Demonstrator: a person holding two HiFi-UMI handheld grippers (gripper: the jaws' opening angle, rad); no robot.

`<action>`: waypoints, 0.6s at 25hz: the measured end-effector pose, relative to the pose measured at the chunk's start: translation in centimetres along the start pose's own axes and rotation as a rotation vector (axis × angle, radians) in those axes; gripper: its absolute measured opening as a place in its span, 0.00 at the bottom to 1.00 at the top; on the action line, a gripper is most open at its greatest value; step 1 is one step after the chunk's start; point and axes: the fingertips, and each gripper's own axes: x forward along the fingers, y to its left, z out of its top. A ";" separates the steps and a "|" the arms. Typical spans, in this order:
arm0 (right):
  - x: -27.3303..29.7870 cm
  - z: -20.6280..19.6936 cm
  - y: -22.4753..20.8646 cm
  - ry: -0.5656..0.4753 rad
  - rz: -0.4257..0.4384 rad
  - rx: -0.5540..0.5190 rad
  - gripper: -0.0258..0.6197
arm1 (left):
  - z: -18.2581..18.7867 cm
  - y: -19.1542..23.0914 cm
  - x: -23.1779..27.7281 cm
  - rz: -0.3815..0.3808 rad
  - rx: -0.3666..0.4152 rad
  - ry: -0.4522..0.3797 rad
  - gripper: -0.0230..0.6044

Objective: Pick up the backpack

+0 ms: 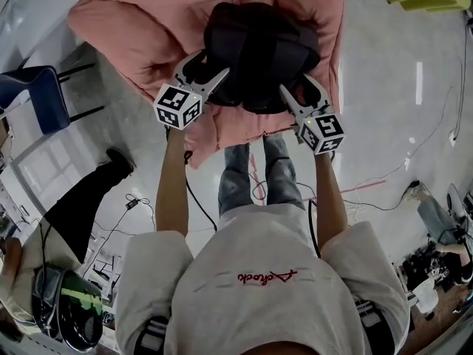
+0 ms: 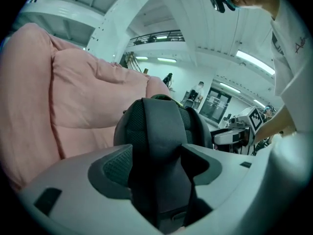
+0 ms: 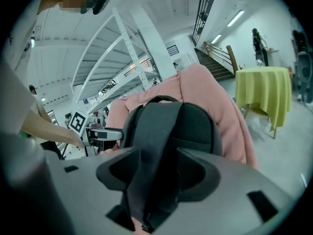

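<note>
Backpack (image 1: 259,54) (contents hidden) lies on pink quilt (image 1: 140,28).

Backpack strap (image 2: 159,124) end behind left tongs (image 2: 156,150)

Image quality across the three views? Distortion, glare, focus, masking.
Head view: strong fisheye, floor bends toward the edges with glare streaks; the black backpack shows little detail against the pink quilt. Left gripper view: dark round vignette, bright ceiling lights, close jaws soft, strap sharper. Right gripper view: same vignette, mosaic patch top left, yellow tablecloth cleanly exposed.
</note>
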 end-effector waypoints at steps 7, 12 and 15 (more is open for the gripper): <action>1.1 0.6 1.3 -0.041 0.091 0.025 0.36 | 0.0 -1.3 0.7 -0.117 0.017 0.010 0.50; 3.5 1.3 3.6 -0.050 0.192 0.070 0.34 | 0.8 0.2 -1.3 -0.180 0.008 -0.030 0.42; 2.8 3.0 4.6 -0.085 0.257 0.086 0.24 | 2.3 -1.2 -2.8 -0.260 -0.010 -0.081 0.37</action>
